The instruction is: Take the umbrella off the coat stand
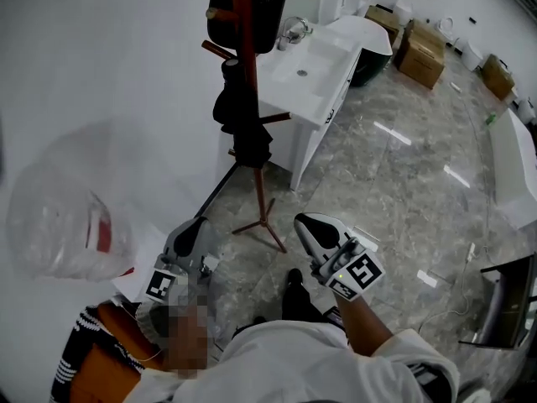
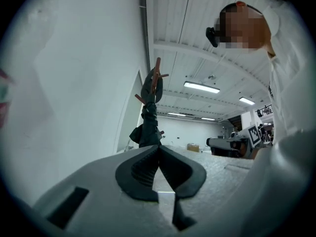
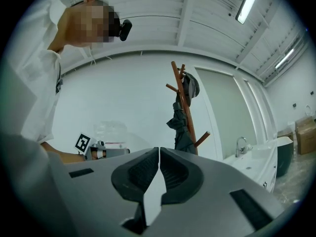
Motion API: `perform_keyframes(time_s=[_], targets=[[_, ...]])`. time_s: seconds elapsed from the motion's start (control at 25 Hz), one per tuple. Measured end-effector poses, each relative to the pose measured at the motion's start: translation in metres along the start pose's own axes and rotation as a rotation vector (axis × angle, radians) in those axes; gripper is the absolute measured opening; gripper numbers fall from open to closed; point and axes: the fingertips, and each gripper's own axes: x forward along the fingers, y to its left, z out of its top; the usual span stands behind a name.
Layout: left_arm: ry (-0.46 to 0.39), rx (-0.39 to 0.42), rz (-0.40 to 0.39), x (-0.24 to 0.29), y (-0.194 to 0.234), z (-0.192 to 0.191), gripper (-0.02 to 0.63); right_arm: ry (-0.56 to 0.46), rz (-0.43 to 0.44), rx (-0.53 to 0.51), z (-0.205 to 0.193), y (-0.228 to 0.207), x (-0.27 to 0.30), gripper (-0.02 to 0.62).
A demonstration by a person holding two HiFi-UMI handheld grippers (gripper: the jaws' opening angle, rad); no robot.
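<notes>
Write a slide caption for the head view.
Left gripper and right gripper, both shut, face the umbrella hanging on the coat stand.

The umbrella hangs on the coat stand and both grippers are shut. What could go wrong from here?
1. The umbrella hangs tight against the coat stand; a sideways pull may snag it and tip the stand toward the sink.
2. The dark item on top could be knocked off.

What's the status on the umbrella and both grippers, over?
Left gripper shut, empty. Right gripper shut, empty. Umbrella hanging on coat stand, untouched. White sink cabinet close beside the stand; path ahead looks open.
</notes>
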Motion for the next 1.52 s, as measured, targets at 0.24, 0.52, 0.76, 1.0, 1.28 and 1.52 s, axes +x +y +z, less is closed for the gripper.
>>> perform_keyframes(time_s=[0.24, 0.52, 0.76, 1.0, 1.28, 1.52], targets=[[-0.020, 0.012, 0.091, 0.052, 0.028, 0.025, 0.015, -0.031, 0.100, -0.014, 0.031, -0.060, 0.036, 0.017], [-0.021, 0.066, 0.188, 0.085, 0.049, 0.056, 0.015, -0.058, 0.265, -0.012, 0.072, -0.091, 0.071, 0.018], [-0.025, 0.104, 0.214, 0.099, 0.067, 0.073, 0.015, -0.070, 0.367, -0.048, 0.104, -0.095, 0.106, 0.119], [-0.052, 0.100, 0.170, 0.119, 0.100, 0.082, 0.015, 0.006, 0.393, -0.077, 0.101, -0.086, 0.143, 0.212], [-0.053, 0.070, 0.023, 0.132, 0.125, 0.092, 0.015, 0.128, 0.310, -0.100, 0.083, -0.068, 0.183, 0.249], [-0.053, 0.037, -0.037, 0.137, 0.144, 0.086, 0.015, 0.212, 0.201, -0.074, 0.061, -0.071, 0.200, 0.252]])
